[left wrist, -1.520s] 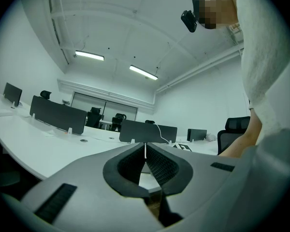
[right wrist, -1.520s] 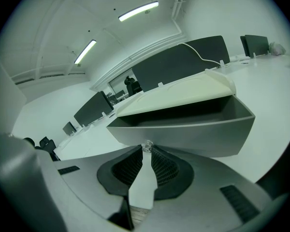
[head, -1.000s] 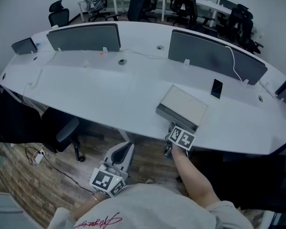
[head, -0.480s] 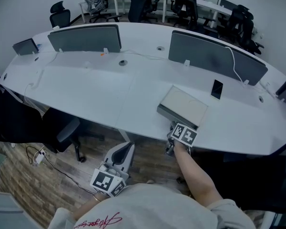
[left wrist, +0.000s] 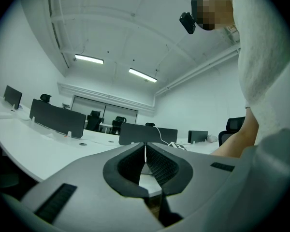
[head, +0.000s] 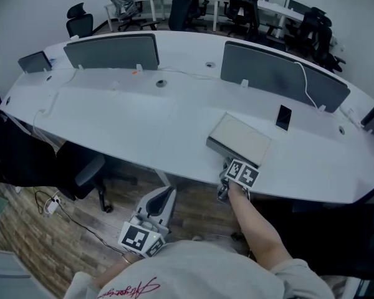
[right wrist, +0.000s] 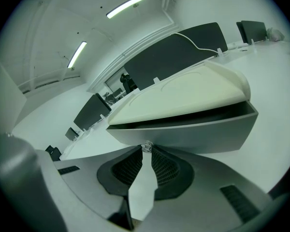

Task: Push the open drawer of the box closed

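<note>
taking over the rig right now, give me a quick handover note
Left tongs: shut, empty, held low, off the table and away from the box.
Right tongs: closed on the knob on the drawer front.
The box sits near the table's front edge. The drawer is out a little, with a dark gap under the lid.
Done: contact made. Left: push the drawer fully in.

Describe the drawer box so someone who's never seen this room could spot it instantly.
On the curved white desk, look at the front edge opposite the right-hand grey divider. The box is the flat pale-topped rectangle beside a smaller black phone; the right gripper pinches the knob of its grey drawer.
</note>
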A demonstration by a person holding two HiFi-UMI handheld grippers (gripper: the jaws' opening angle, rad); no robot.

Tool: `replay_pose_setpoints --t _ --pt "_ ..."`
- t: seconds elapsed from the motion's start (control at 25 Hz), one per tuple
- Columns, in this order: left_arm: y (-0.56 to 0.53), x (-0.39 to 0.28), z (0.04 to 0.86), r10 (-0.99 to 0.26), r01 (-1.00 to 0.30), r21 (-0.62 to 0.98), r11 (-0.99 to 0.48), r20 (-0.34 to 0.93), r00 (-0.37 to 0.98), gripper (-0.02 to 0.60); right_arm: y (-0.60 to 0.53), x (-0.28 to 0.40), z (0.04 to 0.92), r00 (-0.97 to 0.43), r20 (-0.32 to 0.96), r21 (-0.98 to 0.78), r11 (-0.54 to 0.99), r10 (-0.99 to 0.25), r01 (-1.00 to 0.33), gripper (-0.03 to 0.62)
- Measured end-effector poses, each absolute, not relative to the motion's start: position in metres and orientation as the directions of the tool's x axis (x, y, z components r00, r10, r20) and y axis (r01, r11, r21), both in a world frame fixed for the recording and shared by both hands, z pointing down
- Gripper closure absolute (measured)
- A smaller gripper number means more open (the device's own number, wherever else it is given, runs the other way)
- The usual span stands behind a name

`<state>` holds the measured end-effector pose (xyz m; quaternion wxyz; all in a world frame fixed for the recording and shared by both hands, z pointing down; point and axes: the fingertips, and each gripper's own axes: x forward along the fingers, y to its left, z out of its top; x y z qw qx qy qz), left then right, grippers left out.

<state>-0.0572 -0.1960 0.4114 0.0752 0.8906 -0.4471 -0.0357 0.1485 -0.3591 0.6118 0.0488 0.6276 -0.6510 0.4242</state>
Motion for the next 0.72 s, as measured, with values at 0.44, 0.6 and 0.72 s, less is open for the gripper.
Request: replay_pose_setpoints --t 0.44,0.6,0.72 --pt "-0.1959 -0.056 0.4106 -0.805 -0.794 0.165 -0.585 0.001 0.594 0.561 -0.3656 0.1526 0.6117 -0.211 0.593 -0.503 -0.152 -0.777 -0.851 0.528" --pt "-0.1969 -0.0562 0.4111 -0.805 -0.794 0.164 -0.585 0.002 0.593 0.562 -0.3669 0.1535 0.6118 -0.211 0.592 -0.507 -0.157 -0.778 -0.847 0.528" --pt "-0.197 -0.0578 0.4114 -0.807 -0.796 0.164 -0.583 0.004 0.591 0.562 -0.3679 0.1545 0.612 -0.208 0.591 -0.507 -0.159 -0.779 -0.847 0.528"
